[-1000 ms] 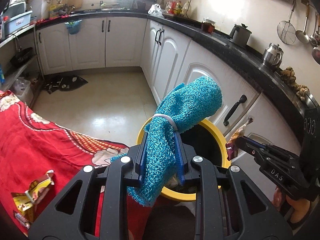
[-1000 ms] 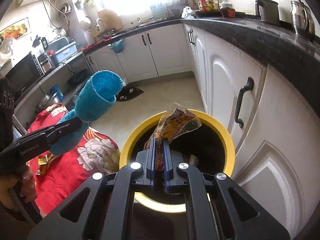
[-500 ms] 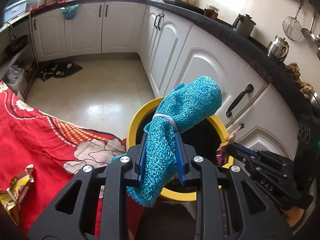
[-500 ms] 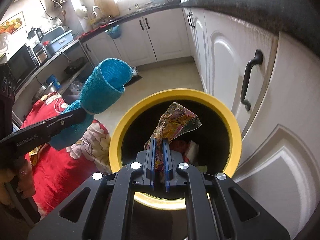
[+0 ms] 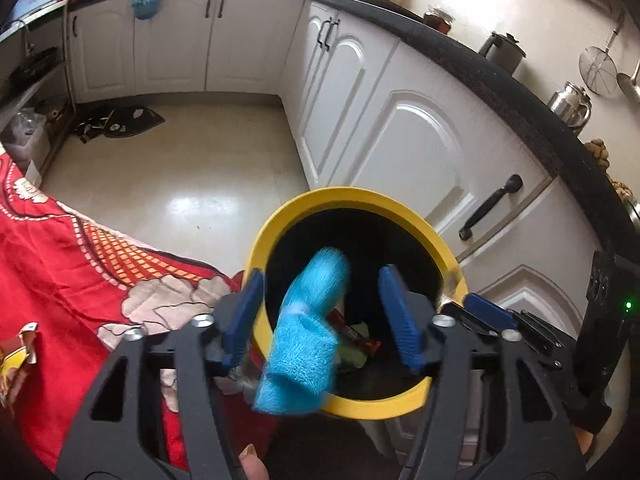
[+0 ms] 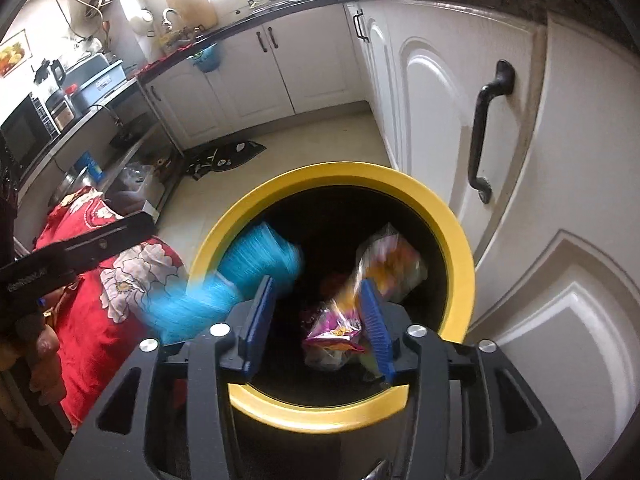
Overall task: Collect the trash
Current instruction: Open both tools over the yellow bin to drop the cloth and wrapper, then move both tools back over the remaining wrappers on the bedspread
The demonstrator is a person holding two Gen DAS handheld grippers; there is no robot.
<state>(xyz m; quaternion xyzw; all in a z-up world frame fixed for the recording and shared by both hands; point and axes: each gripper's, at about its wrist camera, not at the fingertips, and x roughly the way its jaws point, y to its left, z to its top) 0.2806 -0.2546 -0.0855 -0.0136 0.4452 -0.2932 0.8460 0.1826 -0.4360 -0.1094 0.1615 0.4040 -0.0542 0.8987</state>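
1. Left wrist view: The left gripper (image 5: 320,314) has just let go. Its blue fingers (image 5: 398,316), clamped on the blue mesh scrubber (image 5: 308,328) a second ago, have just been opening and now stand spread, pads clear of it. The blurred scrubber is tumbling between them over the near rim of the yellow bin (image 5: 404,208). The gripper points steeply down at the bin mouth. A crumpled wrapper (image 5: 18,350) lies on the red floral cloth (image 5: 64,264), by the look of it the next pick-up.

2. Right wrist view: The right gripper (image 6: 318,318) has likewise just been opening. Its fingers (image 6: 376,326) are parted, and the colourful snack wrapper (image 6: 384,260) falls blurred into the yellow bin (image 6: 456,236), onto litter already inside. The scrubber (image 6: 248,272) streaks across the bin's left rim. The gripper tilts down over the opening, beside the white cabinet door (image 6: 432,92). Both drops look good.
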